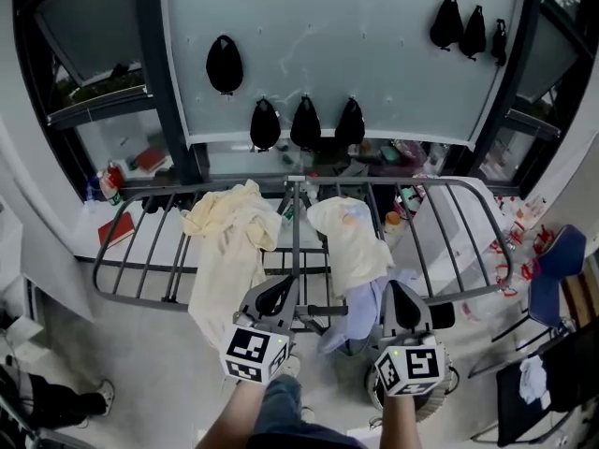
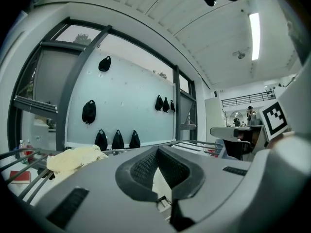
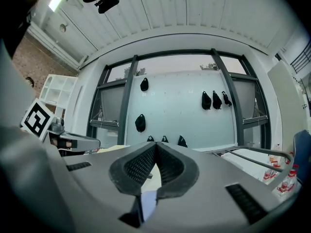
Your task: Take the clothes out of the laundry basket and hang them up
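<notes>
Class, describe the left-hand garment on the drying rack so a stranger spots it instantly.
Find the drying rack below the frosted window panel. Of the garments draped over it, the left garment is pale yellow and longer; its neighbour has an orange print.

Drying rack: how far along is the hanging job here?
Done: a yellow garment and a cream garment are draped over the drying rack, a pale blue cloth hanging below the cream one. In hand: nothing; the left gripper and right gripper are both shut and empty. Left: no view shows whether clothes remain to hang.
</notes>
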